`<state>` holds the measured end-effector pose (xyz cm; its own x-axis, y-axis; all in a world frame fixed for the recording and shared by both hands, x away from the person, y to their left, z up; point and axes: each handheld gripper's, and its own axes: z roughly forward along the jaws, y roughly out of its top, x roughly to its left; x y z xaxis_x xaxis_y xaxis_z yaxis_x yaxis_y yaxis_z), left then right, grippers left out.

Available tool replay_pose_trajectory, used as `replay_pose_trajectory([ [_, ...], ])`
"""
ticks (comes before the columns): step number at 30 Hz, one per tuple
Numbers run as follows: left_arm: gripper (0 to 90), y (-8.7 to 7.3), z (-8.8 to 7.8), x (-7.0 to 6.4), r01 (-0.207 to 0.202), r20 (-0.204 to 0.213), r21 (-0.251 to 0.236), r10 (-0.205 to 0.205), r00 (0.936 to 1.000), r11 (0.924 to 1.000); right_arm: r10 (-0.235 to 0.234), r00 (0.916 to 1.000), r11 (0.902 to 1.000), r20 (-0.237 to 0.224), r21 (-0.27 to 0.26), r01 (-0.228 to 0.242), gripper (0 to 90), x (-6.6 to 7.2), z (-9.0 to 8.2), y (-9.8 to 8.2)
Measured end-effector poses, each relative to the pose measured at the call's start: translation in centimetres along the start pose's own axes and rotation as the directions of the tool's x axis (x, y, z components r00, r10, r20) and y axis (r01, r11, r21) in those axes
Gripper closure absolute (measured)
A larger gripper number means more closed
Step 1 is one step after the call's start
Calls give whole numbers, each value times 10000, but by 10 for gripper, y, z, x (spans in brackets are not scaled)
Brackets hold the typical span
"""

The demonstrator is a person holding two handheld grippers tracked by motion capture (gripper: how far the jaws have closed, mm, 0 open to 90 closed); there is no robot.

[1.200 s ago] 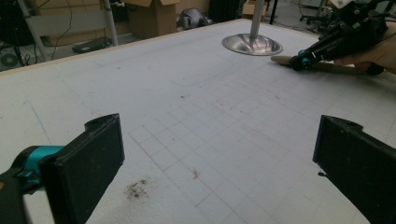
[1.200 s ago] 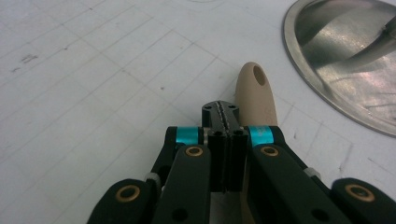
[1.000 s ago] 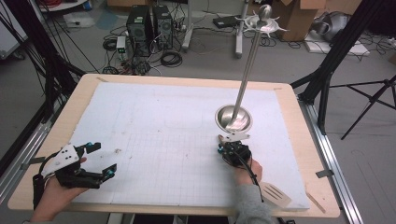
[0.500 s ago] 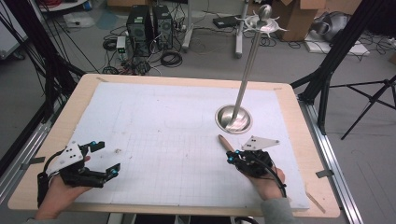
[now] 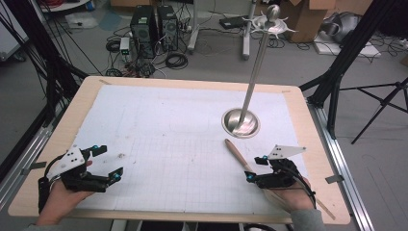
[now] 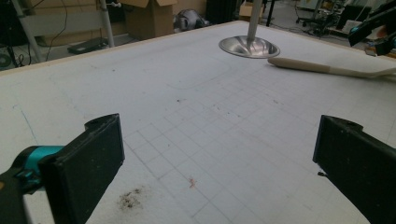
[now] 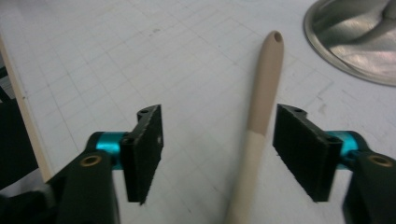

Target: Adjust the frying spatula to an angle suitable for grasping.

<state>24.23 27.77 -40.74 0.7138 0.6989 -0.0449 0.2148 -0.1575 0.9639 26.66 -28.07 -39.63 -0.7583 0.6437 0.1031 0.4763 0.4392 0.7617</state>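
A wooden spatula [image 5: 235, 150] lies flat on the white gridded mat, its handle end pointing at the stand's base. My right gripper [image 5: 256, 168] sits over the handle's middle. In the right gripper view its jaws have just been opening, and the handle [image 7: 262, 102] lies between them with neither pad touching it. A metal stand with a round base [image 5: 240, 123] and a tall pole [image 5: 256, 62] rises just beyond. At the mat's near left, my left gripper [image 5: 105, 162] is open and holds nothing between its jaws [image 6: 219, 154].
The wooden table's edge [image 5: 317, 144] runs close to the right of my right hand. In the left gripper view, the stand's base [image 6: 249, 46], the spatula [image 6: 317, 68] and the right gripper [image 6: 373, 32] appear far off. Computers, cables and boxes crowd the floor behind the table.
My right gripper has drawn back from the stand's base toward the near right edge, along the spatula's handle, and its jaws have opened. The left hand has stayed where it was.
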Motion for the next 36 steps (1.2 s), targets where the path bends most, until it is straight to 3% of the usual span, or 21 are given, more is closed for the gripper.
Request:
replay_pose_trajectory([
  [7,24,-1,0,0,-2,-1,69,2,10000,10000,334,9992,9993,-237,-187,-339,267,-12,-10,-12],
  [9,24,0,0,0,-30,30,65,29,10000,10000,217,9990,9998,-397,-7,-218,267,-12,-9,-15],
  [14,24,-1,1,0,4,45,62,-4,10000,10000,461,9976,9978,-511,499,-436,274,-12,-4,-16],
  [22,24,-1,1,1,29,48,18,-29,10000,10000,516,9981,9919,-342,1181,-472,385,-12,1,-17],
  [32,24,-1,1,2,13,22,77,-13,10000,10000,915,9952,9836,-358,1595,-847,474,-20,2,-26],
  [36,24,-1,1,2,23,27,94,-23,10000,10000,867,9956,9808,-359,1785,-789,503,-19,6,-26],
])
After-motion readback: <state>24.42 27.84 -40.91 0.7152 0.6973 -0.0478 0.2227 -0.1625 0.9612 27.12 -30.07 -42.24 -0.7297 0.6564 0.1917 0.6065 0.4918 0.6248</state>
